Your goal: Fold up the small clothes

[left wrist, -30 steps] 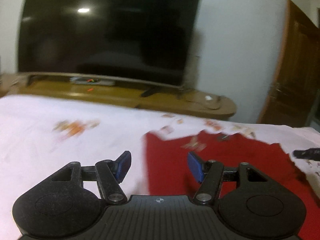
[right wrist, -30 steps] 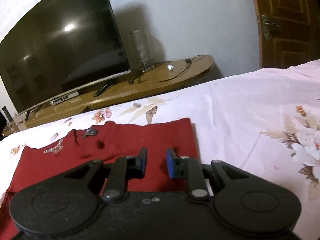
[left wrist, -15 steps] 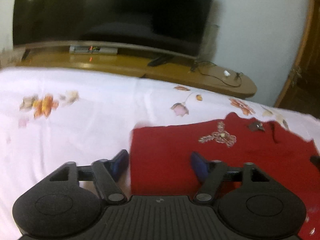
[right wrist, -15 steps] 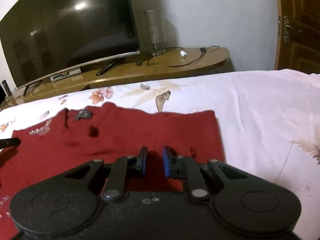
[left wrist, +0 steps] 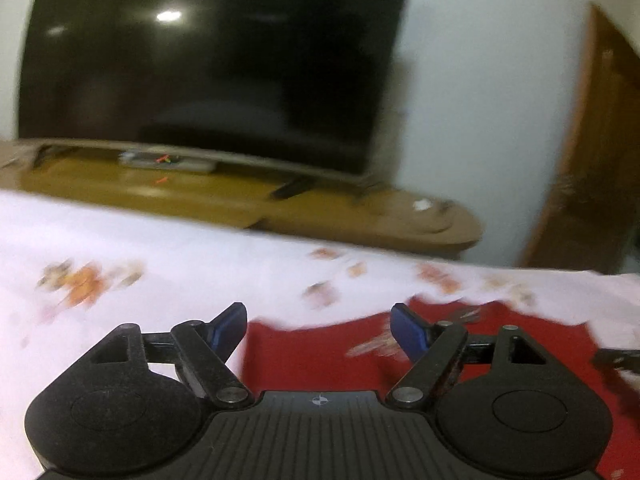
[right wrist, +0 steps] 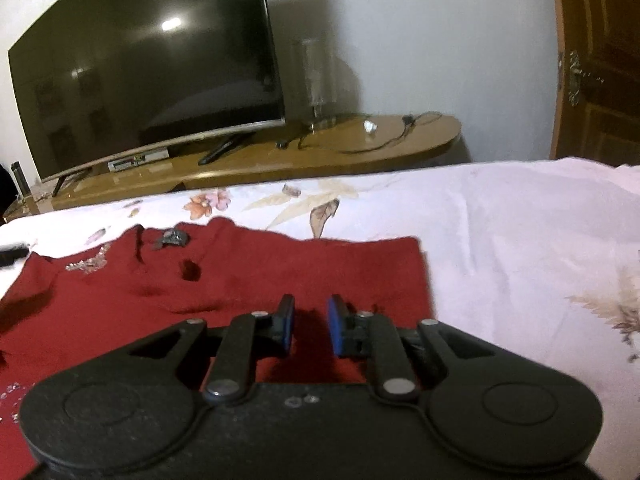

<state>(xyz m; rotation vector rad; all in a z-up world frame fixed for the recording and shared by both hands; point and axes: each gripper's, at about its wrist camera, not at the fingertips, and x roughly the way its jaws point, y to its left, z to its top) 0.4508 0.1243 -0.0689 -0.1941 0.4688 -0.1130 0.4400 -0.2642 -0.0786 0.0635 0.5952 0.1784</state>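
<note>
A red garment (right wrist: 248, 280) lies flat on the floral bedsheet (right wrist: 500, 232), with a television (right wrist: 144, 76) on a wooden stand (right wrist: 360, 148) beyond. The left gripper (left wrist: 318, 328) is opening wide over the garment's left edge, gripping nothing. The right gripper (right wrist: 310, 326) hovers over the garment's near right part, narrowly parted with nothing pinched.

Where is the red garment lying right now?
The red garment lies flat on the floral bedsheet, ahead of the right claw in the right wrist view; in the left wrist view it is lower right, with the TV stand beyond the bed.
</note>
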